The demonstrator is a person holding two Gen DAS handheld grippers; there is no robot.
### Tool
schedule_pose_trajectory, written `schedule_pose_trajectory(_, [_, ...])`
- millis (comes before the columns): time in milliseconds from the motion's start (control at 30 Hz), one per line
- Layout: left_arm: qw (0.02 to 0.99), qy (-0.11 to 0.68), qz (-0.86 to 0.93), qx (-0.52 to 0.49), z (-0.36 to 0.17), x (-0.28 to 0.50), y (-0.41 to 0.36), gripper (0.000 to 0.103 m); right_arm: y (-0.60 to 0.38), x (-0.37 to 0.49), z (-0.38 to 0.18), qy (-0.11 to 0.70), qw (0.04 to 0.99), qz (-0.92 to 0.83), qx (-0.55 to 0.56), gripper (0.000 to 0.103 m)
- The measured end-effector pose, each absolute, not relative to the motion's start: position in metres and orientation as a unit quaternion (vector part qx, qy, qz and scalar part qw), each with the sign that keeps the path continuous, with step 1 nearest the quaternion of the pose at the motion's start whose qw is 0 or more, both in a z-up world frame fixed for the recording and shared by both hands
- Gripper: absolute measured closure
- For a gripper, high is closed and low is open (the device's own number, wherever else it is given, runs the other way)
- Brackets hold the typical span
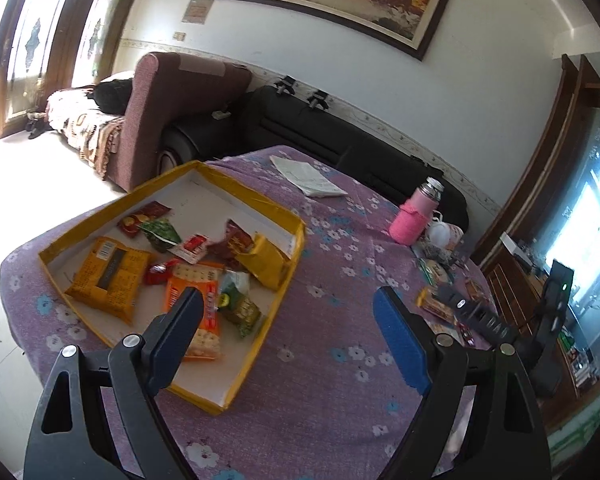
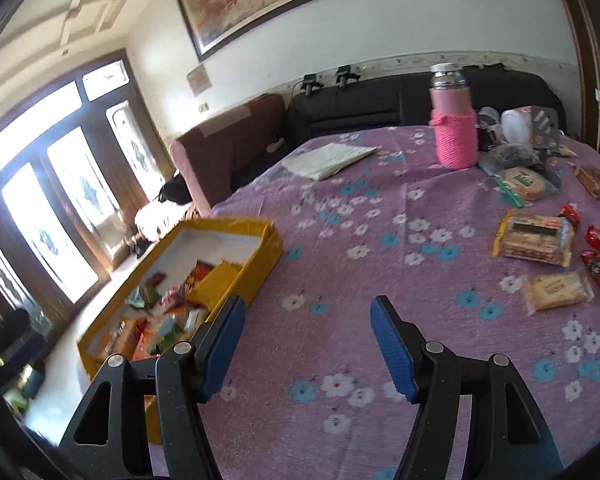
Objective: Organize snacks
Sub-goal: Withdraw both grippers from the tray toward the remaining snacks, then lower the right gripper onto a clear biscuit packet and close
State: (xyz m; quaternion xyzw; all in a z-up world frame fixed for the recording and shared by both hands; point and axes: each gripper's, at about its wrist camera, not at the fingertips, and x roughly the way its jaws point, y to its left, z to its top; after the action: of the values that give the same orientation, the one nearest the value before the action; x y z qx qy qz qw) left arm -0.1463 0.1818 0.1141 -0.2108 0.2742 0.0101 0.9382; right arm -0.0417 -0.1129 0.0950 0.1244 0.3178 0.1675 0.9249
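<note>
My left hand-held gripper (image 1: 288, 320) and right hand-held gripper (image 2: 308, 344) both gape empty over bare purple floral cloth (image 2: 360, 280); the shallow yellow cardboard box (image 1: 288, 276) of snacks sits at the counter's left edge, loose wrapped biscuit packets (image 2: 534, 240) far right

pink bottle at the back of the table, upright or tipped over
Upright. The pink bottle stands on its base on the purple floral tablecloth, its silver cap pointing up; the left wrist view shows it standing too.

Strong daylight enters through the glazed doors (image 2: 60, 216), blown out white. Right wrist view shows motion blur. Fisheye bending, dark vignette at edges.
</note>
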Motion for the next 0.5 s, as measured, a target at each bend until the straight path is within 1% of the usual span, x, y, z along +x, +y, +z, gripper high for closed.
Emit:
schedule_pose_trajectory(67, [0.936, 0.288, -0.014, -0.203, 0.107, -0.141, 0.171, 0.016, -0.167, -0.037, 0.113, 0.305, 0.939, 0.102, 0.123, 0.036])
schedule_pose_trajectory(133, [0.935, 0.297, -0.027, -0.194, 0.102, -0.138, 0.164, 0.016, -0.216, -0.025, 0.123, 0.3, 0.947, 0.027, 0.107, 0.034])
schedule_pose_trajectory(233, [0.933, 0.304, -0.028, -0.193, 0.098, -0.133, 0.165, 0.016, -0.264, 0.01, 0.118, 0.34, 0.934, -0.011, 0.107, 0.034])
schedule_pose_trajectory(367, [0.928, 0.314, -0.018, -0.199, 0.091, -0.127, 0.168, 0.016, -0.284, 0.054, 0.086, 0.394, 0.906, -0.008, 0.156, 0.036])
schedule_pose_trajectory(500, [0.926, 0.325, -0.012, -0.192, 0.085, -0.121, 0.167, 0.016, -0.27, 0.101, 0.065, 0.409, 0.904, -0.033, 0.124, 0.038])
